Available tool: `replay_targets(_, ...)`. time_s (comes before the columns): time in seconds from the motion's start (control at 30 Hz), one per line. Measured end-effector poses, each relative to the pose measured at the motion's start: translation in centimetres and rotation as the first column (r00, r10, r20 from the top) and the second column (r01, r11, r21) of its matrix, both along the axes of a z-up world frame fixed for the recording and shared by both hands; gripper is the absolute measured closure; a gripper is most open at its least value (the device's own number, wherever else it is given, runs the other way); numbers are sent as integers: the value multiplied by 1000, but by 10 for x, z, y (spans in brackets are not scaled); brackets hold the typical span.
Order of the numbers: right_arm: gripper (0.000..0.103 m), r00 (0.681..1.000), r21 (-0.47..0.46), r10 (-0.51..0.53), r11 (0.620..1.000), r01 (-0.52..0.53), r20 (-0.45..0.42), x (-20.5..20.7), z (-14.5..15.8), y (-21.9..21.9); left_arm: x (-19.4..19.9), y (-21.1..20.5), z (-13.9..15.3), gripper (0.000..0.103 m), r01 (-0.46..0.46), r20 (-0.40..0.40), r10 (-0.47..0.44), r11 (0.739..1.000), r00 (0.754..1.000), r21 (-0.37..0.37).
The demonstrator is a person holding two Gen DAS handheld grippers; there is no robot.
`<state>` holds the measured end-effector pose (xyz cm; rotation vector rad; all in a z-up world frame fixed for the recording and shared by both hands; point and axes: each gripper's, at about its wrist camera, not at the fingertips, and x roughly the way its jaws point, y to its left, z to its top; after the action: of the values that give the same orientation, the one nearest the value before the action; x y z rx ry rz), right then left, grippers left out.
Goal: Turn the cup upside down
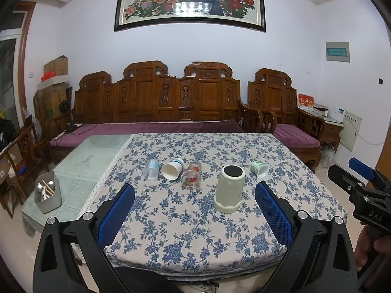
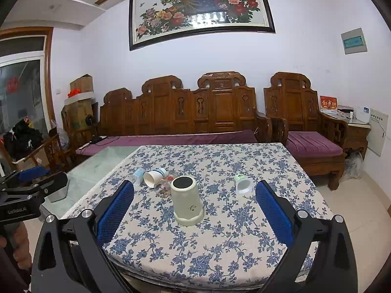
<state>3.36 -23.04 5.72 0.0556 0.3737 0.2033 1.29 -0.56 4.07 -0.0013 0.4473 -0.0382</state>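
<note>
A cream cup [image 1: 229, 190] stands upside down on the flowered tablecloth, its dark base facing up; it also shows in the right wrist view [image 2: 186, 201]. Behind it, several cups lie on their sides: a clear bottle-like cup [image 1: 151, 169], a white paper cup [image 1: 172, 168], a clear glass with red print [image 1: 191, 175] and a small green cup [image 1: 259, 169]. My left gripper [image 1: 194, 195] is open, above the near table edge, short of the cream cup. My right gripper [image 2: 194, 194] is open, also near the table's front; the cream cup sits between its fingers' line of sight.
A grey caddy with utensils [image 1: 47, 195] stands on the glass table part at the left. A carved wooden sofa [image 1: 156, 102] with purple cushions runs behind the table. The right gripper shows at the left view's right edge [image 1: 361, 185].
</note>
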Motion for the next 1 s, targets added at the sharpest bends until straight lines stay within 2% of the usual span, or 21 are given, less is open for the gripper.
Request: replay_targets(1.0, 3, 1000, 9, 0, 1000, 0, 2, -2, 5, -3, 0, -2, 1, 8, 1, -1, -1, 1000, 1000, 4)
